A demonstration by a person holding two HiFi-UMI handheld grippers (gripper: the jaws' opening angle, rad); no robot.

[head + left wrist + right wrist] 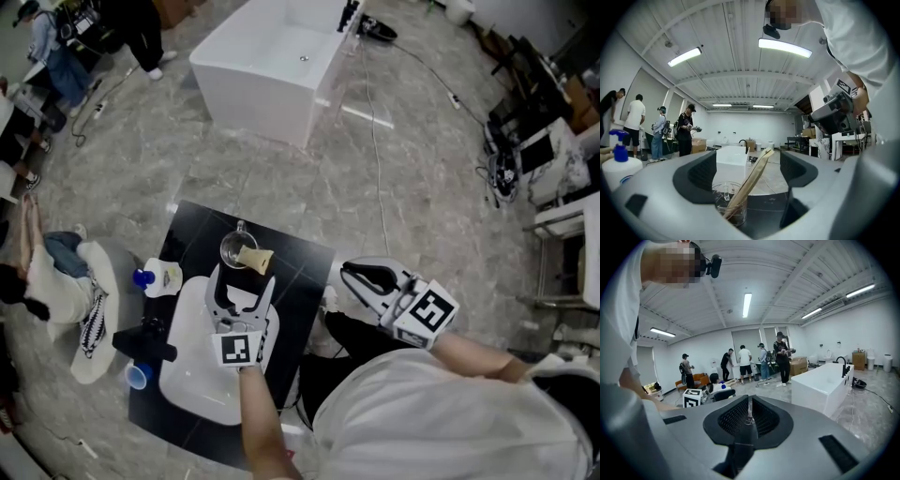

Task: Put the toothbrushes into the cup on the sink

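Note:
A clear glass cup (236, 249) stands on the black counter (302, 272) just beyond the white sink basin (187, 366). A toothbrush in a tan paper wrapper (255, 259) leans in it, top tilted right. My left gripper (244, 283) hovers over the basin, pointing level at the cup, open. In the left gripper view the cup (729, 206) and wrapped toothbrush (751, 180) sit between the wide jaws of the left gripper (747, 171), touched by neither pad. My right gripper (351, 273) hangs off the counter's right side, shut and empty, its pads (740, 416) together.
A white pump bottle with a blue top (159, 277) stands at the counter's left. A black faucet (145, 339) and a small blue cup (138, 375) are beside the basin. A white bathtub (272, 61) stands farther off, with a cable on the floor. Several people are at the left.

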